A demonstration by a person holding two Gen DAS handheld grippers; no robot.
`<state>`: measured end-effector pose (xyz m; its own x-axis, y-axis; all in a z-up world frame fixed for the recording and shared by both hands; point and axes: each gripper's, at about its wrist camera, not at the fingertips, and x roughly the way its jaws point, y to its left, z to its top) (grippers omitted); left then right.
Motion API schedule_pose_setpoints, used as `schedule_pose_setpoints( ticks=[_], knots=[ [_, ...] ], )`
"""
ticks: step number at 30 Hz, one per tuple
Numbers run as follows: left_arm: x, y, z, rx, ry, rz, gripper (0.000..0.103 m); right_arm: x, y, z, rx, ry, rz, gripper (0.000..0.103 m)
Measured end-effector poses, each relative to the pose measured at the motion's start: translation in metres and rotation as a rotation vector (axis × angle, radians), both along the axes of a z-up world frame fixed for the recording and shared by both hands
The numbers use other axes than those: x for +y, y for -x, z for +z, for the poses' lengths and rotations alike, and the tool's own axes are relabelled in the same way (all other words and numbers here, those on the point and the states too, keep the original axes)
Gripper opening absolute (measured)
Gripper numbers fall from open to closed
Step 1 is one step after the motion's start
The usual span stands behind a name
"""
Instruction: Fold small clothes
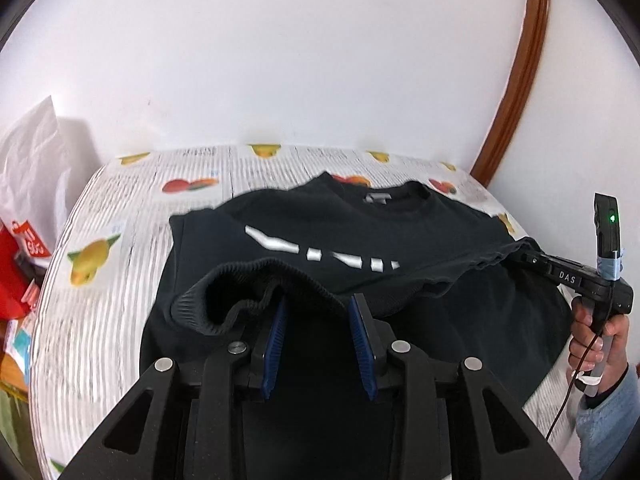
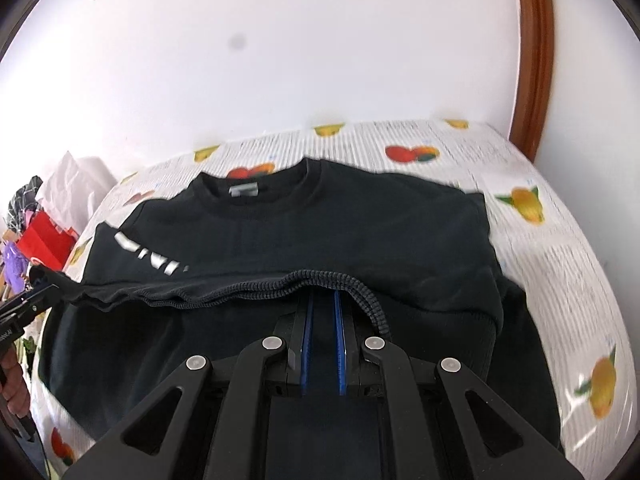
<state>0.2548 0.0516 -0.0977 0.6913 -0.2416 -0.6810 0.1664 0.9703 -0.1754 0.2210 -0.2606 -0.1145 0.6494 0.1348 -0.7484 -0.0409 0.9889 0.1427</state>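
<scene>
Kept the ribbed hem point(image 2: 240, 286) of the black sweatshirt point(image 1: 360, 216) raised and stretched between the two tools, probably so as to carry it forward toward the collar for a crosswise fold. Left the rest of the garment flat on the fruit-print tablecloth point(image 1: 120, 280), ahead of and beneath both sets of fingers, collar farthest from the tips.

Pinched the hem narrowly in the right gripper point(image 2: 323, 300), blue pads nearly together with dark cloth between them.

Draped the hem over the tips of the left gripper point(image 1: 320, 304), pads standing noticeably apart; could not tell from its own view whether anything was clamped.

Learned from the right wrist view alone that cloth gathered to a point at the left tool's tip, perhaps a grip. Saw the white chest lettering in full only from the left wrist.
</scene>
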Motion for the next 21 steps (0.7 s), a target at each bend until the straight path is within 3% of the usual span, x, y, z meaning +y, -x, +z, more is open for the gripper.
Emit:
schedule_pose_setpoints(
  ticks=[8, 13, 17, 21],
  knots=[
    [0.004, -0.045, -0.004, -0.004, -0.049, 0.059, 0.031, 0.004, -0.041, -0.008, -0.017, 0.033, 0.001, 0.012],
    [0.011, -0.05, -0.005, -0.012, -0.053, 0.077, 0.031, 0.009, -0.053, -0.003, -0.04, 0.065, 0.028, 0.017],
    [0.023, -0.044, -0.006, -0.003, -0.065, 0.094, 0.035, 0.01, -0.048, 0.012, -0.116, 0.093, 0.044, 0.043],
    [0.036, -0.044, -0.01, 0.022, -0.086, 0.12, 0.036, -0.001, -0.044, 0.03, -0.165, 0.13, 0.003, 0.045]
  ],
)
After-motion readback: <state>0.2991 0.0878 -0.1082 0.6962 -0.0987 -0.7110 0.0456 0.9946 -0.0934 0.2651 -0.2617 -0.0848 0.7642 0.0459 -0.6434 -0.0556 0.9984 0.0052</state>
